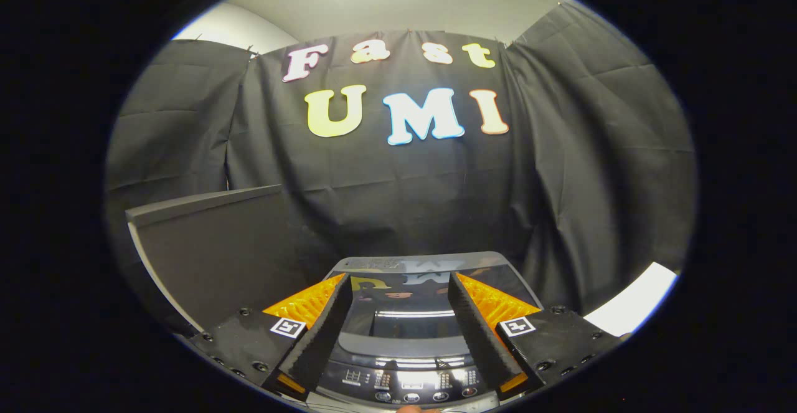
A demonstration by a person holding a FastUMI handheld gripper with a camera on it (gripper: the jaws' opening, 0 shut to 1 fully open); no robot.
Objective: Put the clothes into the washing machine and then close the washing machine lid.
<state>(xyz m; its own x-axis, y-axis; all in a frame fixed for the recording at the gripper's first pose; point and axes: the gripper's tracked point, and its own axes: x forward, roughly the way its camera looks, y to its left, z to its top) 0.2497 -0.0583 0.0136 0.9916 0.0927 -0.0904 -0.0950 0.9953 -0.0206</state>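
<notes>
Between the fingers sits the washing machine (405, 326), seen from above. Gripper (398, 288) is spread wide, holding nothing, fingertips apart over the lid (411, 294). Lid is down, dark and glossy, lying flat over the tub. Control panel (405, 385) with buttons is nearest, low between the fingers. Dark board (218, 245) stands left of the machine. Black cloth wall (560, 182) hangs beyond it.
</notes>
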